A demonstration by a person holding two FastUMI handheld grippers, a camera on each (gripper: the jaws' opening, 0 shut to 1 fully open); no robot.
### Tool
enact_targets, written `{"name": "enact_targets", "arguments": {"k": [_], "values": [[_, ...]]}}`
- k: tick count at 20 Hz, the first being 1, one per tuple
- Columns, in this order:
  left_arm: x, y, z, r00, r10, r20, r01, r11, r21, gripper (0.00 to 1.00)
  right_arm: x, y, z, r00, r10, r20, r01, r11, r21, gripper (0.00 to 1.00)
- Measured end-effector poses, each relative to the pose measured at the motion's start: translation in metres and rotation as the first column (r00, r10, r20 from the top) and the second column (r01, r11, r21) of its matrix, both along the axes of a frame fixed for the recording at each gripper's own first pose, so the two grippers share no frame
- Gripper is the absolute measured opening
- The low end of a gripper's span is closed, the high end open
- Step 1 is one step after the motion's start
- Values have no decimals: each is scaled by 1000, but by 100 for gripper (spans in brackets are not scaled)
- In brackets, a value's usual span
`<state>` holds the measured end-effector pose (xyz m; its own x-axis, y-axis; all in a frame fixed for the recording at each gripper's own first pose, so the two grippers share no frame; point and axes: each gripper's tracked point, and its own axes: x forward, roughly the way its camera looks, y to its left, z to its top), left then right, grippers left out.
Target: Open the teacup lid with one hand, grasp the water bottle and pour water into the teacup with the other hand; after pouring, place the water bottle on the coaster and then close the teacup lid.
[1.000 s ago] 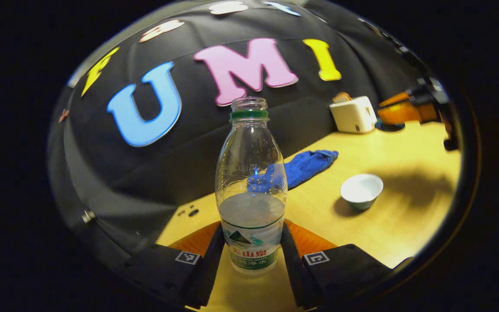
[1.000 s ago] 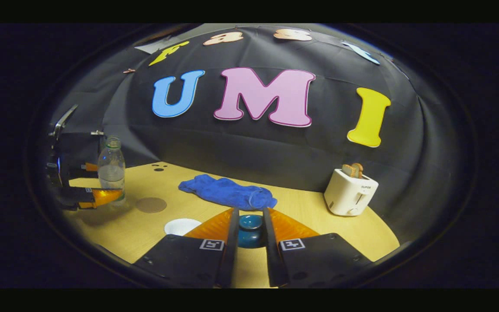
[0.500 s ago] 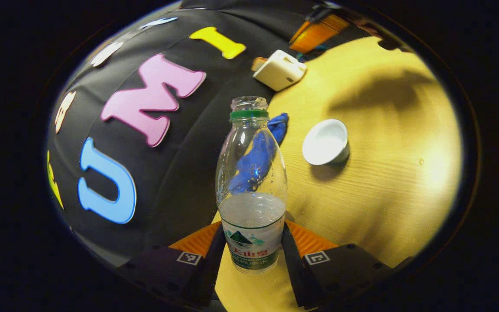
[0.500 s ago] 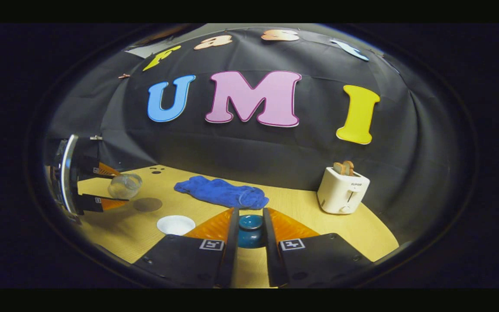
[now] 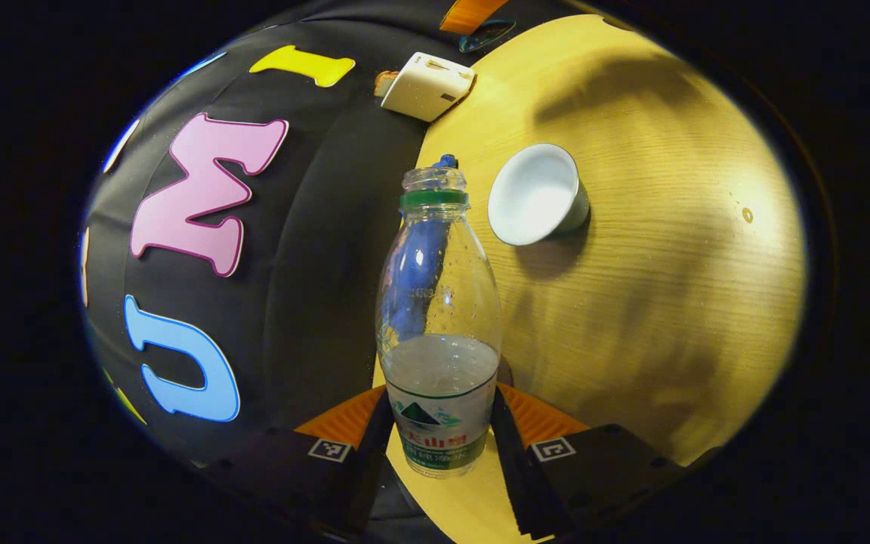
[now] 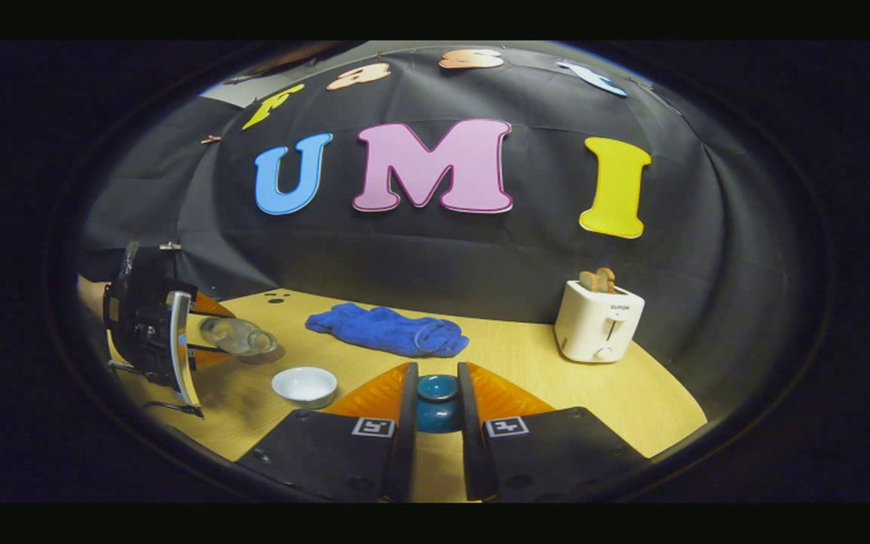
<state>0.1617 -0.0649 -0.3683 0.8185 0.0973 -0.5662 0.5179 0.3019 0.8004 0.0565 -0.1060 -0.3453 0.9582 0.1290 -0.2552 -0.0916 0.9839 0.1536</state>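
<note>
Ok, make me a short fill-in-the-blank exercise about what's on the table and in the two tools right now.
1. The left tool holds the water ____.
2. The right tool holds the teacup ____.
3. The teacup stands open on the ____.
4. A blue ____ lies crumpled between the bottle and the toaster.

Missing words: bottle; lid; table; cloth

Setting is a staged recording booth dressed as a kitchen corner, not a real home: black cloth wall (image 6: pixel 435 257) draped behind a pale wooden table (image 6: pixel 556 385), on which sit a white toaster (image 6: pixel 598 323) holding bread slices and a crumpled blue towel (image 6: pixel 390 331).
</note>
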Motion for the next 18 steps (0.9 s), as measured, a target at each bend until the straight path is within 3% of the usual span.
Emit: {"name": "enact_targets", "arguments": {"k": [1, 3, 5, 6, 8, 11, 12, 13, 14, 15, 18], "values": [[1, -1, 0, 1000, -6, -2, 6, 1000, 12, 71, -1, 0, -1, 1000, 1, 0, -1, 1000, 4, 24], [3, -1, -4, 1000, -10, -17, 11, 999, 48, 71, -3, 0, -5, 1000, 5, -2, -5, 1000, 8, 29], [5, 0, -3, 1000, -15, -27, 18, 996, 90, 71, -5, 0, -9, 1000, 6, -10, -6, 1000, 25, 29], [6, 0, -3, 999, -20, -31, 23, 993, 114, 71, -5, -1, -11, 1000, 4, -8, -4, 1000, 30, 24], [9, -1, -2, 999, -36, -32, 41, 986, 159, 71, -6, -1, -12, 1000, 4, -6, -3, 999, 40, 29], [15, -3, -3, 997, -66, -40, 73, 971, 226, 71, -7, -2, -15, 1000, 5, -7, -5, 999, 50, 29], [15, -2, -2, 996, -74, -42, 82, 965, 248, 71, -8, -3, -17, 1000, 5, -7, -4, 999, 52, 34], [16, -4, -2, 995, -84, -44, 93, 959, 268, 71, -9, -3, -18, 1000, 5, -9, -4, 998, 56, 29], [18, -3, -1, 995, -93, -47, 103, 952, 288, 71, -9, -3, -19, 1000, 3, -9, -2, 998, 60, 34], [20, -4, -1, 993, -103, -50, 114, 945, 307, 71, -9, -4, -20, 1000, 1, -9, 0, 998, 64, 29], [22, -6, -2, 989, -133, -67, 148, 931, 334, 71, -9, -6, -22, 1000, -7, -8, 7, 997, 71, 29]]}}
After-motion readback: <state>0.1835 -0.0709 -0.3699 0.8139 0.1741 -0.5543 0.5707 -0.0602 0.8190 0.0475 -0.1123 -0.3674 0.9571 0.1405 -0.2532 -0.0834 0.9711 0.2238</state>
